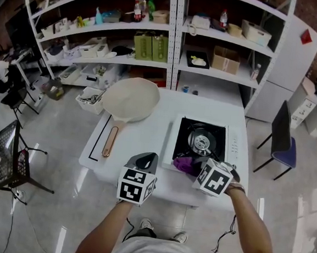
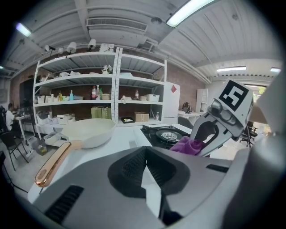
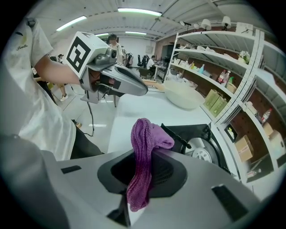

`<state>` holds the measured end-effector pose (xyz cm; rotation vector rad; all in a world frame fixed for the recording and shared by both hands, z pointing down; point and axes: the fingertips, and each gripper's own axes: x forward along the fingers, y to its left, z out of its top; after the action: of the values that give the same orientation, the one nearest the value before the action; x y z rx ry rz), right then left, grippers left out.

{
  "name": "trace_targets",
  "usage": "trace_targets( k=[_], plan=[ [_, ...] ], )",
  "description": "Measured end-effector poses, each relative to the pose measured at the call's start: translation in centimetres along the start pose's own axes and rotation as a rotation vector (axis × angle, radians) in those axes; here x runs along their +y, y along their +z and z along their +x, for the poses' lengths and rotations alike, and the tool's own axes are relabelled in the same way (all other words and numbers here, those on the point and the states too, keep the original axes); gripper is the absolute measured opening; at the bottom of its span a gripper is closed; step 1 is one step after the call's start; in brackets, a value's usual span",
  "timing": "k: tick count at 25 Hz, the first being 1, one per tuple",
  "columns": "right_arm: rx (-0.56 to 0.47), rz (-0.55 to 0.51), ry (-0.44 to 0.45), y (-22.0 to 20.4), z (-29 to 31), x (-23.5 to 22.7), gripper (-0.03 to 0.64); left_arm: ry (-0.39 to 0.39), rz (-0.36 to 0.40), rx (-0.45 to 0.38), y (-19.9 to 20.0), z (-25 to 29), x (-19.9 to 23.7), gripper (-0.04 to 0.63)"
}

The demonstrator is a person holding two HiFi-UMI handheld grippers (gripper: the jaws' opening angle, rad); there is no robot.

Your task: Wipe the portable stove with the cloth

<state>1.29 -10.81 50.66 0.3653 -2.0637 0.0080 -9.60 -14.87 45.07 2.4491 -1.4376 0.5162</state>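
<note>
Purple knitted cloth (image 3: 145, 156), pinched between the jaws of the right gripper (image 1: 193, 169), with one end folded over above the jaws and the other hanging below them. Jaws closed tight on the fabric, as seen in the right gripper view. In the head view, cloth (image 1: 184, 164) located at the near left corner of the portable stove (image 1: 232, 147); contact with the stove surface not determinable.

Portable stove: black top, round burner (image 1: 202, 142) at centre with pan supports, white panel along the right side. Positioned on the right half of a white table (image 1: 147, 130), near the front edge.

Left gripper (image 1: 147, 161): held above the near edge of the table, left of the stove and near the right gripper. Jaws (image 2: 149, 179) drawn together at the tips, nothing gripped between them.

Cream frying pan (image 1: 130, 99): on the far left part of the table, apart from the stove, with the copper-coloured handle (image 1: 110, 141) pointing toward the near edge.

Beyond the table: white shelving (image 1: 173, 42) loaded with boxes, bottles and small containers. To the right of the table, on the floor: a chair (image 1: 283, 148) with a blue seat and dark back.
</note>
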Motion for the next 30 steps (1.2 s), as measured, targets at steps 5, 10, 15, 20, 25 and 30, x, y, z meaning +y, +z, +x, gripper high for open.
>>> trace_targets(
  k=[5, 10, 15, 20, 25, 30],
  plan=[
    [-0.013, 0.008, 0.01, 2.3, 1.4, 0.1, 0.064, -0.004, -0.006, 0.0, -0.5, -0.2, 1.7, 0.004],
    [-0.036, 0.038, 0.024, 4.6, 2.5, 0.3, 0.064, -0.027, -0.012, -0.001, -0.7, -0.4, 2.8, 0.003],
    [-0.062, 0.07, 0.028, 6.6, 3.5, 0.3, 0.065, -0.048, -0.013, 0.001, -0.9, -0.4, 4.0, 0.003],
    [-0.115, 0.111, 0.031, 8.8, 3.1, -0.3, 0.065, -0.079, -0.015, 0.0, -1.0, -0.2, 4.6, 0.003],
    [-0.167, 0.145, 0.022, 11.1, 1.8, -2.2, 0.065, -0.11, -0.011, -0.016, -0.6, 0.1, 5.0, 0.003],
    [-0.178, 0.176, 0.093, 11.7, 2.2, -2.9, 0.066, -0.123, -0.019, -0.023, -0.4, 0.8, 5.0, 0.003]
  ],
)
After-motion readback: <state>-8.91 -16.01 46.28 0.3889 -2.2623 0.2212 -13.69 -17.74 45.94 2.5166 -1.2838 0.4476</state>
